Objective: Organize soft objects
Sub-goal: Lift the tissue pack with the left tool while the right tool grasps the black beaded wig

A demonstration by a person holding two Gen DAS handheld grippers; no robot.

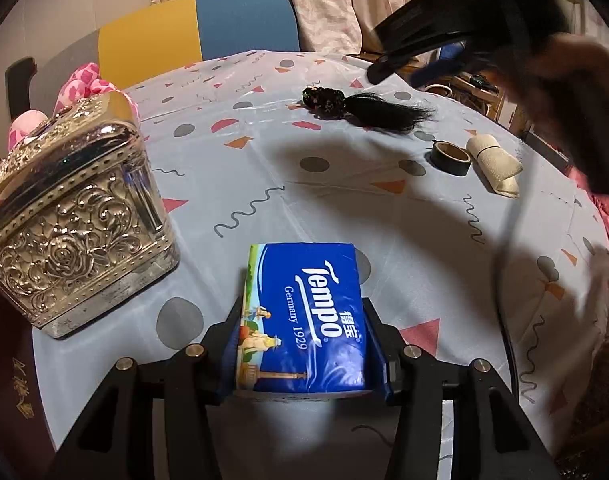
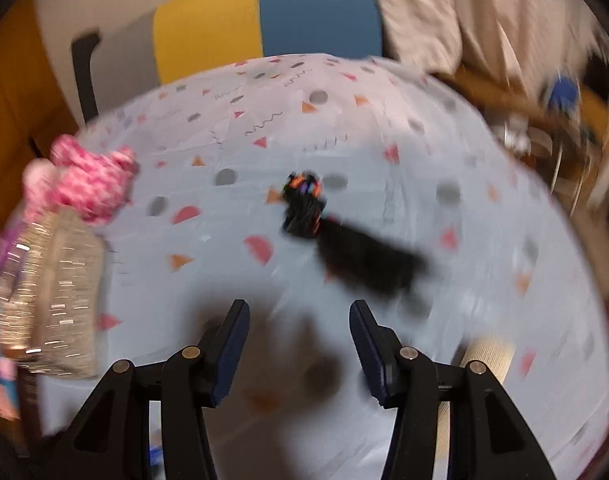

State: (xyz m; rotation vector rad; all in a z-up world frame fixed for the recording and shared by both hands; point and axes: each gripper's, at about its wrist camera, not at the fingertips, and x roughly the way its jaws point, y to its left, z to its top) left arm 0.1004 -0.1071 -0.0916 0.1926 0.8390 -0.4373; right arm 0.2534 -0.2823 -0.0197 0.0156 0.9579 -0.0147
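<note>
Between the left jaws, a "Tempo Germany 1929" tissue pack (image 1: 304,316).

a blue tempo tissue pack (image 1: 304,316) lies flat near the table edge, a black hair tuft (image 1: 368,110) farther back.

Round table (image 1: 344,208) under a pale blue cloth printed with triangles, dots and squiggles.
Beyond the far edge, a chair back (image 1: 196,24) in grey, yellow and blue panels; behind it, pale patterned curtains (image 1: 328,4). At the right edge, cluttered wooden furniture (image 1: 476,88). Warm indoor light, hard dark shadows across the cloth.
</note>
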